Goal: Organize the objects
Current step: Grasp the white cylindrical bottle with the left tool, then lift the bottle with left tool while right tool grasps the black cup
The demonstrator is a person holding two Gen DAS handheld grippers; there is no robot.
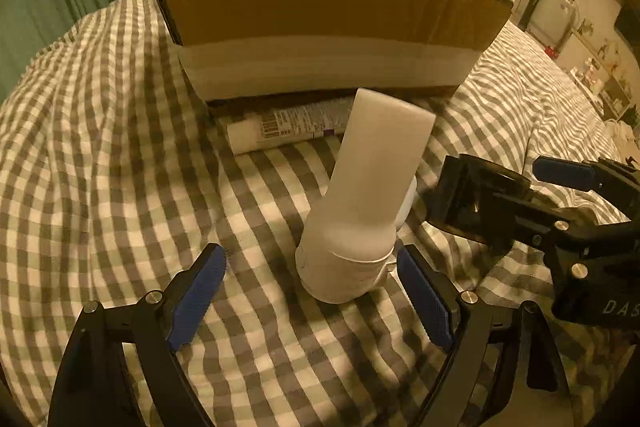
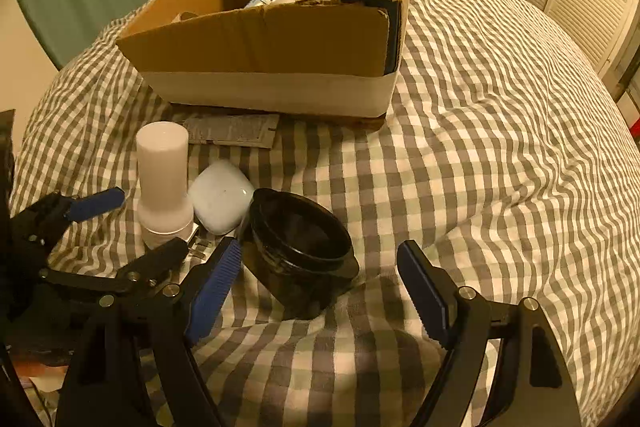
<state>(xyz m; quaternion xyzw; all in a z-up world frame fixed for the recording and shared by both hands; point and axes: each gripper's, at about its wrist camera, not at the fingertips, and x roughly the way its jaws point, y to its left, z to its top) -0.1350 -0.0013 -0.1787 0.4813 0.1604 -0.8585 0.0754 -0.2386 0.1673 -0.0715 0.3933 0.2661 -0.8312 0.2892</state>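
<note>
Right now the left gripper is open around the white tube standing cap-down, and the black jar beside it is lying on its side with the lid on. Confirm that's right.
Not quite. The black jar has no lid on; the right wrist view shows its open mouth. The rest holds: the left gripper is open around the white tube, which stands cap-down, with the jar tipped on its side beside it.

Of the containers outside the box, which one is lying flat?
The labelled tube by the cardboard box lies flat on its side. The white bottle stands cap-down, and the black jar sits tilted, mouth open.
</note>
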